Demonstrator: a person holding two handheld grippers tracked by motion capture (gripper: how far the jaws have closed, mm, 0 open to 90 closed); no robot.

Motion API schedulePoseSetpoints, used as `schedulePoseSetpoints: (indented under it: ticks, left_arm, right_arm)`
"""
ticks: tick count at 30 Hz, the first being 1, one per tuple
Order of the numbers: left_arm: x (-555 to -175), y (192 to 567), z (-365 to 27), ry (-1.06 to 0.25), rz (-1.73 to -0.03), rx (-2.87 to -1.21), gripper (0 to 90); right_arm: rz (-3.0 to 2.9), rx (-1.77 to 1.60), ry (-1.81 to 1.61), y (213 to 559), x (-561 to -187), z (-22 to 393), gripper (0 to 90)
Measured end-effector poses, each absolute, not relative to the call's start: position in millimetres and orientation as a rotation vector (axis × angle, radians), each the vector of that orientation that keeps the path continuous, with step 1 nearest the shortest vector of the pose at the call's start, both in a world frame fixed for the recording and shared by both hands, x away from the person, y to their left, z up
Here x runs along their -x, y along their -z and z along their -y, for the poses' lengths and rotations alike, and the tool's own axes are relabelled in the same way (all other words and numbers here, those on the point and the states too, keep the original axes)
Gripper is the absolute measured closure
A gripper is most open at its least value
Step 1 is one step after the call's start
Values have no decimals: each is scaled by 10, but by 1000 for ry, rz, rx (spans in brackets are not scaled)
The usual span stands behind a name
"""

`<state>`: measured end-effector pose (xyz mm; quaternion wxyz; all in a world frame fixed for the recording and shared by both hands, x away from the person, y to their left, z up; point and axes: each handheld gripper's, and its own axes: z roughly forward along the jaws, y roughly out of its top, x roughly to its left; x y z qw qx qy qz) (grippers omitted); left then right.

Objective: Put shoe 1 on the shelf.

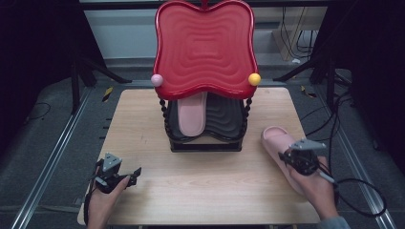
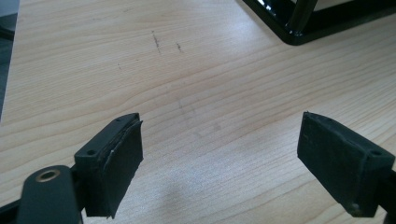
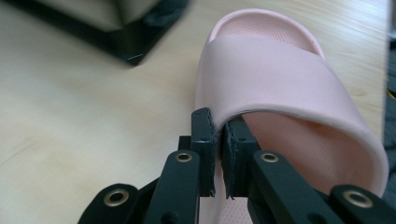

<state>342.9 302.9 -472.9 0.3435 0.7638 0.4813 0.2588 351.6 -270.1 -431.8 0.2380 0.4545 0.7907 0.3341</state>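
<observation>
Gripping a pink slipper (image 3: 280, 88) by its strap, right gripper (image 3: 219, 140) clamped.
High view adds left gripper (image 1: 125, 179), wide open over bare table (image 1: 200, 181).

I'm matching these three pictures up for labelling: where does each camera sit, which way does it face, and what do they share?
High view: above the person's side, looking forward and down on the table; both hands and grippers show.
Left gripper view: rides the left gripper, facing bare tabletop; jaws wide apart.
Right gripper view: rides the right gripper, jaws pinching the pink slipper at its strap edge.
Shared: the black rack base shows in every view.
</observation>
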Motion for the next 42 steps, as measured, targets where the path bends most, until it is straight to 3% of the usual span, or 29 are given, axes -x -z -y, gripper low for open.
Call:
schedulePoseSetpoints:
  ticks: [5, 8, 10, 11, 18, 23, 30, 33, 42]
  left_arm:
    - [-3443, 4809, -3020, -670, -1263, -1989, 127]
    - [-3457, 4859, -3031, -664, -1269, -1994, 118]
    - [-3458, 4868, -3039, -661, -1269, -1991, 118]
    - [-3461, 4877, -3051, -652, -1273, -1988, 117]
    - [-3468, 4870, -3078, -647, -1279, -1984, 119]
    - [-3475, 4882, -3072, -639, -1282, -1992, 120]
    - [-3481, 4898, -3053, -634, -1280, -2004, 121]
    - [-3481, 4899, -3073, -636, -1287, -2001, 120]
    - [-3481, 4903, -3079, -634, -1292, -2002, 119]
  right_arm:
    - [-2316, -1071, -933, 4304, -3024, 2335, 844]
    - [-2411, -960, -952, 4314, -2943, 1927, 843]
    - [-2429, -937, -960, 4314, -2944, 1837, 843]
    - [-2477, -872, -994, 4321, -2968, 1568, 844]
    - [-2577, -731, -1026, 4375, -3087, 837, 842]
    - [-2622, -671, -1046, 4414, -3154, 488, 840]
    - [-2661, -650, -1032, 4525, -3211, 334, 824]
    - [-2666, -645, -1061, 4495, -3201, 387, 689]
    - [-2610, -709, -1040, 4281, -3253, 804, 675]
